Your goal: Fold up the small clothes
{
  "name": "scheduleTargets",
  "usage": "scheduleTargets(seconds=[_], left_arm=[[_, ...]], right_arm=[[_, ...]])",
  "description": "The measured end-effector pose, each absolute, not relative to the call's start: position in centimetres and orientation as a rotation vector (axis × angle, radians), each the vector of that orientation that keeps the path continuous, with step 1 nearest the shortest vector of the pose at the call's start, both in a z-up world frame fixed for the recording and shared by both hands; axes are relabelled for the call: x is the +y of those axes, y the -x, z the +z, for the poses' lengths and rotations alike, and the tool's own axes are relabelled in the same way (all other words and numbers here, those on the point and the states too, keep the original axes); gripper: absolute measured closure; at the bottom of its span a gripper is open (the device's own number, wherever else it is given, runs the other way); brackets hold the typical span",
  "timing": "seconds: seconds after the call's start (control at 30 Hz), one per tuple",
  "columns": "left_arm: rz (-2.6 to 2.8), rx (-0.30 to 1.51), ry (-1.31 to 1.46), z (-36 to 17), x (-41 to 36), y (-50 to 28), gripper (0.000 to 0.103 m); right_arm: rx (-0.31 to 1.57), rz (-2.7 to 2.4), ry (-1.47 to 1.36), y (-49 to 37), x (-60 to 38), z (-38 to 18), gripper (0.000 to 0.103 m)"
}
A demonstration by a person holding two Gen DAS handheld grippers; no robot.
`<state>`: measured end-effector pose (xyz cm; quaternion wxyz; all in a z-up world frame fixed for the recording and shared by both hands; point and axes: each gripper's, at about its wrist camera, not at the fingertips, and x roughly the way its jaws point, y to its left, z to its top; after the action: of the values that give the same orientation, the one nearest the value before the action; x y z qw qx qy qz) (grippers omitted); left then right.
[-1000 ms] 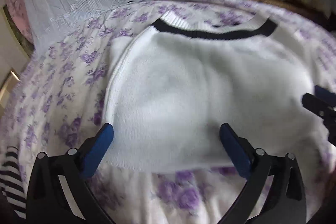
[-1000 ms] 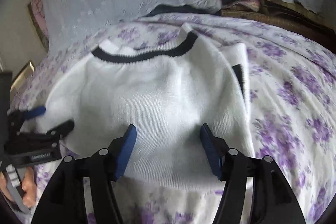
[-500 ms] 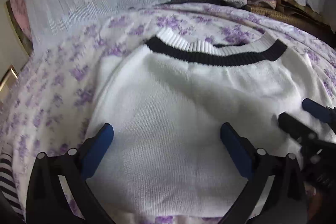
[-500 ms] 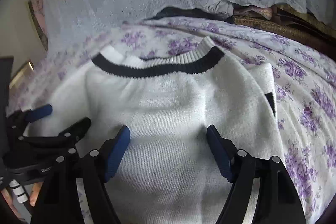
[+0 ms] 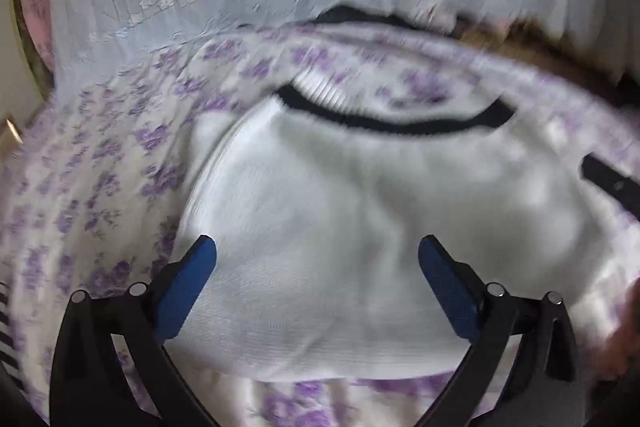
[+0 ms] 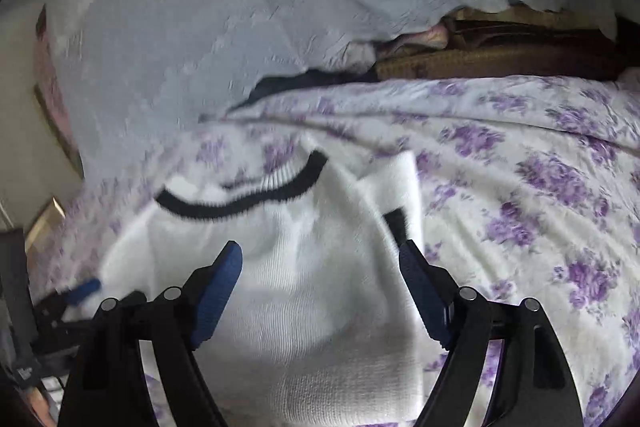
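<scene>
- White sweater (image 5: 360,227) spread flat on floral sheet (image 5: 100,167), black-trimmed collar (image 5: 384,123) at far end
- Folded sleeve with black cuff (image 6: 400,195) on sweater's right edge
- Left gripper (image 5: 318,283) spread wide above lower hem, blue pads (image 5: 184,291) clasping nothing
- Right gripper (image 6: 320,287) likewise wide apart over sweater's right half, nothing between pads
- Left gripper's tip visible low left in right wrist view
- Pale lace cloth (image 6: 240,7) draped behind sheet; brown fabric (image 6: 500,55) beside it
- No containers in sight; both views blurred
</scene>
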<state>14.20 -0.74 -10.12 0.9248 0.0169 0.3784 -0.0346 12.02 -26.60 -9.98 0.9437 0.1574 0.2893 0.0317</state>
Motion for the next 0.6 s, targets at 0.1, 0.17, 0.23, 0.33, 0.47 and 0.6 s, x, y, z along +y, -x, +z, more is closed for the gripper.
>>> scheduleTargets(seconds=[0.1,0.17,0.23,0.33,0.47,0.6], left_arm=[[-0.081,0.764,0.029,-8.6,-0.6,-15.1,0.005],[-0.107,0.796,0.048,-8.6,-1.3,-15.9,0.005],[-0.117,0.832,0.043,-9.5,-2.5,-17.2,0.005],[-0.069,0.895,-0.092,-13.5,-5.1,-19.0,0.004],[-0.061,0.801,-0.103,-12.0,-5.1,-16.8,0.005],[-0.107,0.745,-0.040,-10.4,-4.0,-14.6,0.005]], right_arm=[[0.574,0.006,-0.371,-11.8,-28.2,-10.0,0.022],[0.645,-0.040,-0.381,-12.9,-28.8,-11.4,0.022],[0.747,-0.012,-0.436,-14.1,-29.1,-13.5,0.020],[0.759,0.008,-0.458,-14.3,-29.2,-14.0,0.020],[0.732,0.029,-0.579,-13.6,-30.7,-13.9,0.020],[0.687,0.072,-0.650,-12.4,-31.6,-12.9,0.020]])
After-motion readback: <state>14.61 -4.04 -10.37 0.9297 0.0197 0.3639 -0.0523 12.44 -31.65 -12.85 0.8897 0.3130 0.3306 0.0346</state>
